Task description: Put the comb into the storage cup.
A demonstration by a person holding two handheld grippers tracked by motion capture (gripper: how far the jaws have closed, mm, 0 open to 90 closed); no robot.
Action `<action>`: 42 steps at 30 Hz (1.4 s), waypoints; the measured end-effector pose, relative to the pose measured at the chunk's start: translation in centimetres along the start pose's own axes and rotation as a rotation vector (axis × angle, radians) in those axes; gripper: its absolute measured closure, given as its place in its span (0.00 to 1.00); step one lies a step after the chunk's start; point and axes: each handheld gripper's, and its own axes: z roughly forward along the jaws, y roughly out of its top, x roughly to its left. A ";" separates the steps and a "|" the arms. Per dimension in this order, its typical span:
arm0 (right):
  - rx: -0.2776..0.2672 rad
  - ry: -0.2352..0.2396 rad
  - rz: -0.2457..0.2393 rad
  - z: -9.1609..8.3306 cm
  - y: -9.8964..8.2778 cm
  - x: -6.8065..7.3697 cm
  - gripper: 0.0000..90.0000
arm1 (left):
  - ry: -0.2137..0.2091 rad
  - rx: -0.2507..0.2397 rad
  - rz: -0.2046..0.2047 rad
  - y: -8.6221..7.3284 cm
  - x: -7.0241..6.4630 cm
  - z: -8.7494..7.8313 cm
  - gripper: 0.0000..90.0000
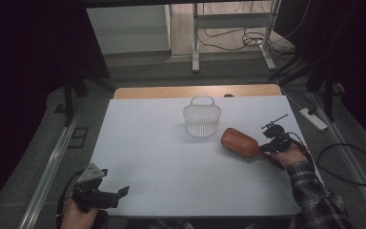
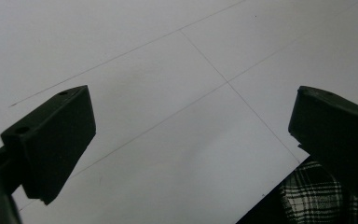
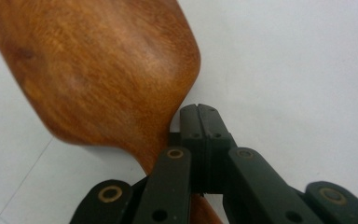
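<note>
Black jaws of the right gripper (image 3: 199,122), pressed together beside the neck of a brown wooden paddle hairbrush (image 3: 102,70).

Whether they pinch its handle, I cannot tell; the brush lies on the white bench (image 1: 162,157), its head just right of a white mesh basket with a loop handle (image 1: 201,117). Near the front left corner, the left gripper (image 1: 116,194) hovers over the bench, its jaws spread with nothing between them.

Left gripper (image 1: 106,194) rests low at near left, jaws wide apart; right gripper (image 1: 269,146) jaws pressed fully together.
</note>
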 end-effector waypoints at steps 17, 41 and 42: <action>-0.002 0.022 -0.005 -0.7 -1.7 1.2 0.99 | 0.001 0.001 0.005 0.0 -0.1 0.0 0.02; -0.029 0.042 -0.034 -1.6 -2.9 3.1 0.99 | 0.004 0.007 0.014 0.1 -0.2 0.1 0.02; -0.032 0.040 -0.035 -1.6 -2.9 3.1 0.99 | 0.003 0.007 0.015 0.1 -0.2 0.1 0.02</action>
